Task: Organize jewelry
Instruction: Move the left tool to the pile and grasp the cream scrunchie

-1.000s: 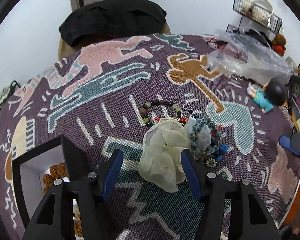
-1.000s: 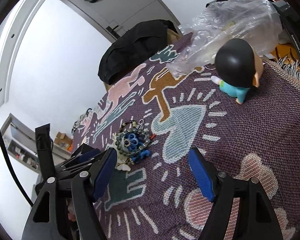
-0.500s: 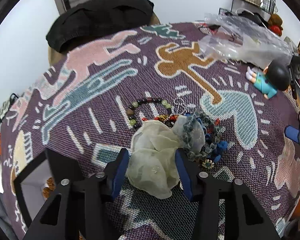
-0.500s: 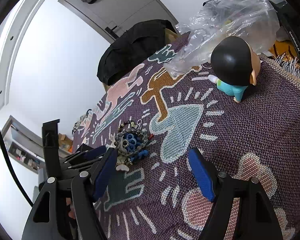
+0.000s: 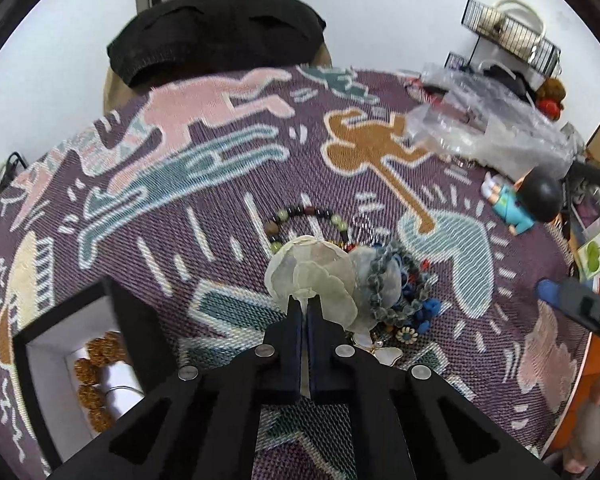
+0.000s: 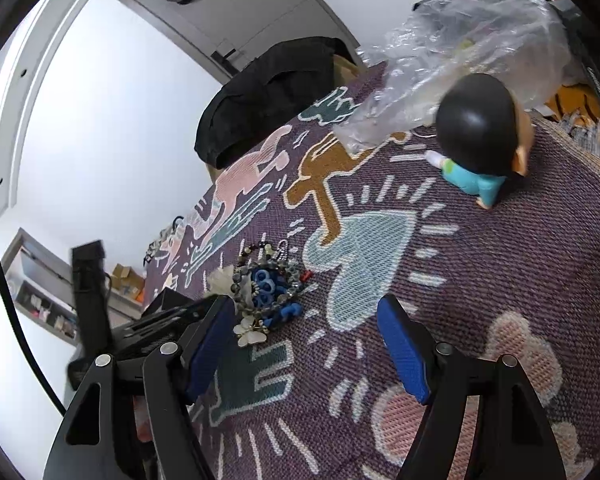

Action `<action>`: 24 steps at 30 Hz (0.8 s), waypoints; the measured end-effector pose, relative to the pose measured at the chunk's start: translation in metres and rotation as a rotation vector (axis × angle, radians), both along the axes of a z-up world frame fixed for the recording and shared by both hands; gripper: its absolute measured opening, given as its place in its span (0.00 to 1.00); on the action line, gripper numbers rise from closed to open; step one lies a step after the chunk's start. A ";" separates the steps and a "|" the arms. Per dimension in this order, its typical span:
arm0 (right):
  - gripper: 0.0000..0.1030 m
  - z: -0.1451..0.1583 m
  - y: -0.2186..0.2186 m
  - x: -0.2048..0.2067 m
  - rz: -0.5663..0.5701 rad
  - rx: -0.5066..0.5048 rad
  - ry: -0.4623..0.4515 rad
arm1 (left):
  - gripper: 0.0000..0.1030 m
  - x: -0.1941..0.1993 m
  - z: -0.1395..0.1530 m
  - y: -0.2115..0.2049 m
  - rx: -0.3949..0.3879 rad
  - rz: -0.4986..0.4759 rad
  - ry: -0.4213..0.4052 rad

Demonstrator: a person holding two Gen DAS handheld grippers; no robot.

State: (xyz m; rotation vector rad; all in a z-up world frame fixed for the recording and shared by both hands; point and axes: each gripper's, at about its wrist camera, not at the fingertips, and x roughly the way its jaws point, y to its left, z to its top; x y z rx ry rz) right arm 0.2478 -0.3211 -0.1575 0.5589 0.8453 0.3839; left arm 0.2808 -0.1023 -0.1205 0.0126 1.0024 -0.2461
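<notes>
Pale organza pouch (image 5: pixel 312 276) sits on the purple patterned cloth (image 5: pixel 220 208), touching the bead-bracelet pile (image 5: pixel 400 292) on its right, bunched just ahead of the left gripper (image 5: pixel 305 308). Left jaws pinched tight on pouch fabric. Right gripper (image 6: pixel 306 344) wide open, empty, pile near its left finger.

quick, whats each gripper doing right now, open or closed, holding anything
Left gripper: closed, pinching the pale sheer fabric scrunchie beside the jewelry pile.
Right gripper: open, holding nothing, above the patterned cloth.
</notes>
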 end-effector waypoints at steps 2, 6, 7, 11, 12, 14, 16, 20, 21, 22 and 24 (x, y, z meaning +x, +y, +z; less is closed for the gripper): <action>0.72 -0.001 0.009 0.006 0.021 -0.009 0.006 | 0.02 -0.005 0.009 0.003 -0.006 0.000 -0.028; 0.70 -0.005 0.029 0.020 0.063 -0.042 0.022 | 0.02 -0.011 0.023 0.010 -0.016 0.001 -0.061; 0.66 -0.007 0.034 0.025 0.072 -0.053 0.026 | 0.02 -0.012 0.026 0.013 -0.018 0.003 -0.069; 0.49 -0.013 0.045 0.043 0.092 -0.085 0.061 | 0.02 -0.017 0.035 0.022 -0.023 0.010 -0.090; 0.46 -0.015 0.047 0.048 0.095 -0.097 0.071 | 0.02 -0.019 0.037 0.024 -0.024 0.013 -0.094; 0.41 -0.018 0.052 0.056 0.107 -0.117 0.083 | 0.01 -0.021 0.040 0.029 -0.032 0.019 -0.103; 0.33 -0.021 0.057 0.063 0.125 -0.133 0.102 | 0.01 -0.022 0.043 0.032 -0.038 0.024 -0.111; 0.30 -0.022 0.067 0.072 0.149 -0.177 0.110 | 0.02 -0.026 0.049 0.037 -0.051 0.028 -0.127; 0.30 -0.022 0.071 0.074 0.153 -0.197 0.111 | 0.01 -0.027 0.050 0.038 -0.053 0.028 -0.131; 0.30 -0.022 0.072 0.076 0.155 -0.210 0.112 | 0.01 -0.028 0.051 0.038 -0.054 0.028 -0.134; 0.30 -0.022 0.077 0.080 0.162 -0.250 0.113 | 0.01 -0.030 0.053 0.039 -0.054 0.028 -0.139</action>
